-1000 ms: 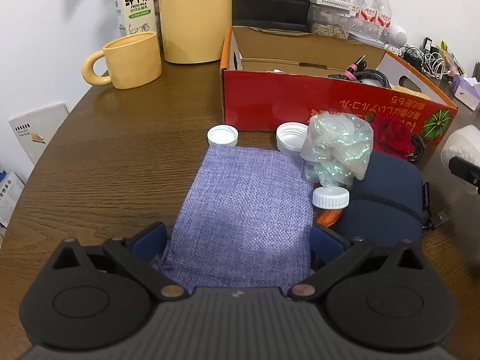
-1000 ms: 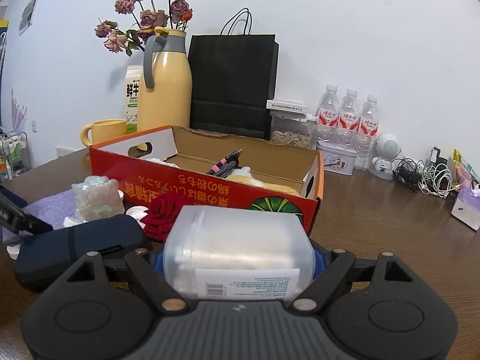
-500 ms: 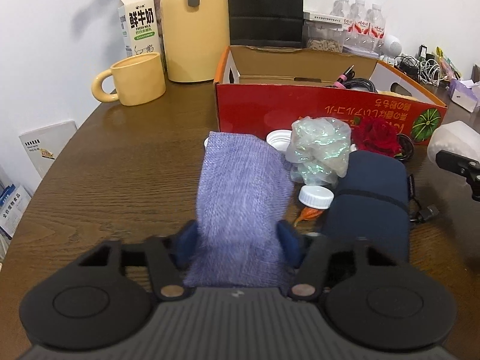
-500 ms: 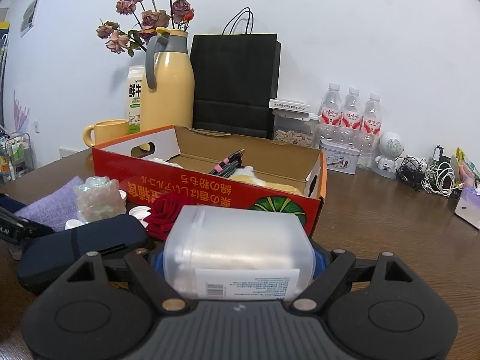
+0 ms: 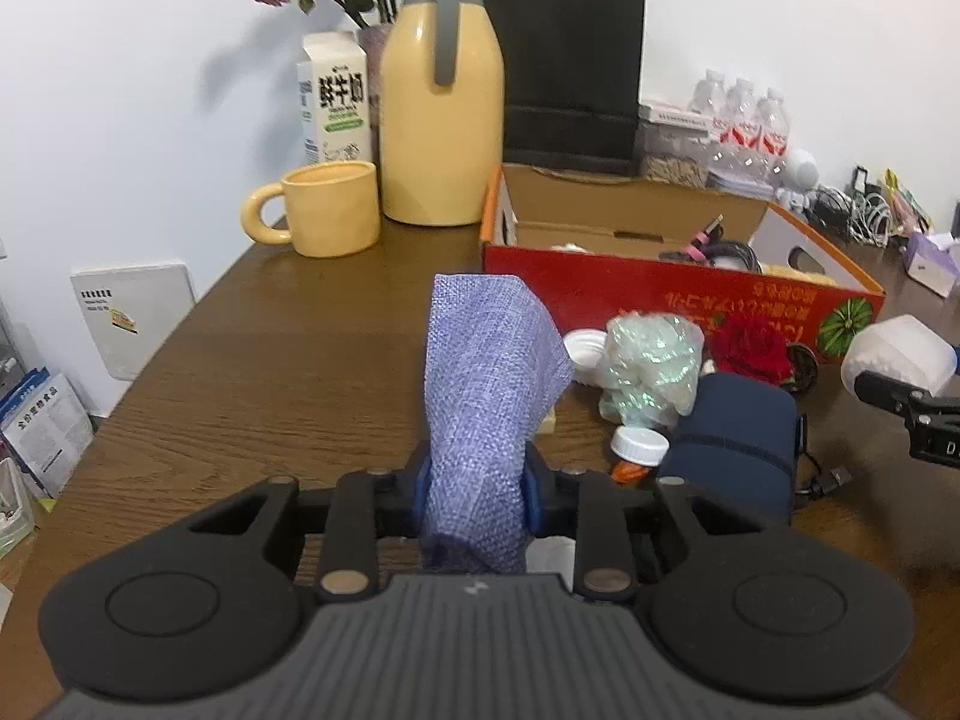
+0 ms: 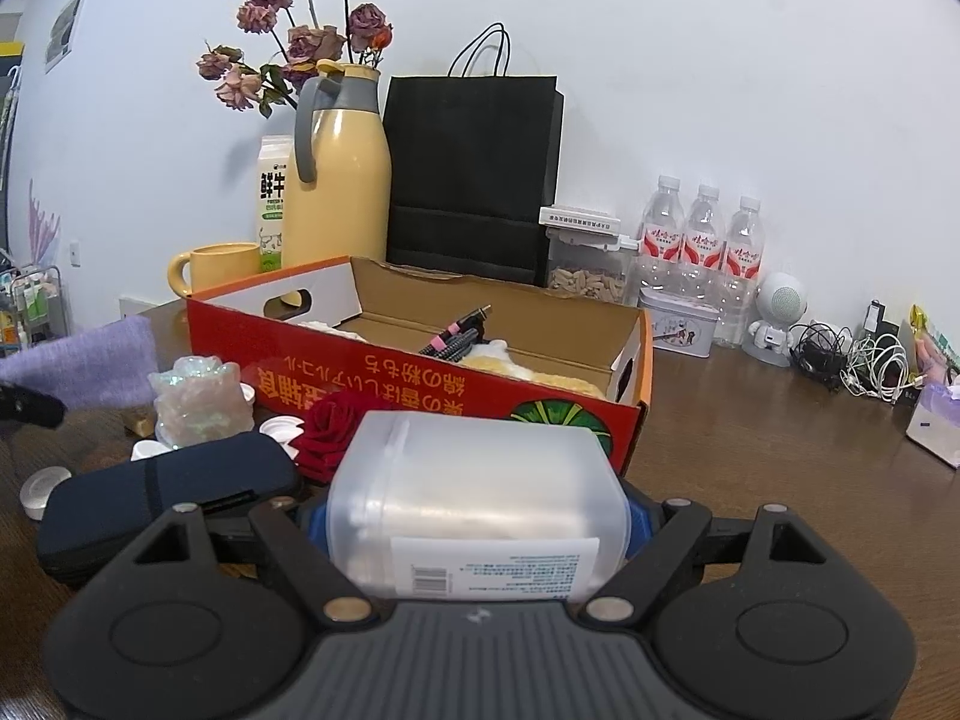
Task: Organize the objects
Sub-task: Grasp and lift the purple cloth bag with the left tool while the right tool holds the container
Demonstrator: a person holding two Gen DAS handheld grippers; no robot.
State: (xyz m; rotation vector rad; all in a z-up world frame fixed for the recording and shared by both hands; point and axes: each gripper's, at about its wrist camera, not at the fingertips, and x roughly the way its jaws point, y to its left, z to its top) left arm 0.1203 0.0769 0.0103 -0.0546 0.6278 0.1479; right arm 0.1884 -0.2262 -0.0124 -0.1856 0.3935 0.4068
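Purple woven fabric pouch [image 5: 489, 396] is clamped in the left gripper [image 5: 474, 495], raised off the table. A translucent plastic container [image 6: 474, 510] is clamped in the right gripper [image 6: 474, 531]. Transfer into the red cardboard box [image 5: 678, 294] is judged next.

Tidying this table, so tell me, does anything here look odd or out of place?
Yes: loose white caps lie on the table with no bottles attached, and the red box has its printing upside down. The small orange bottle lies tipped over.
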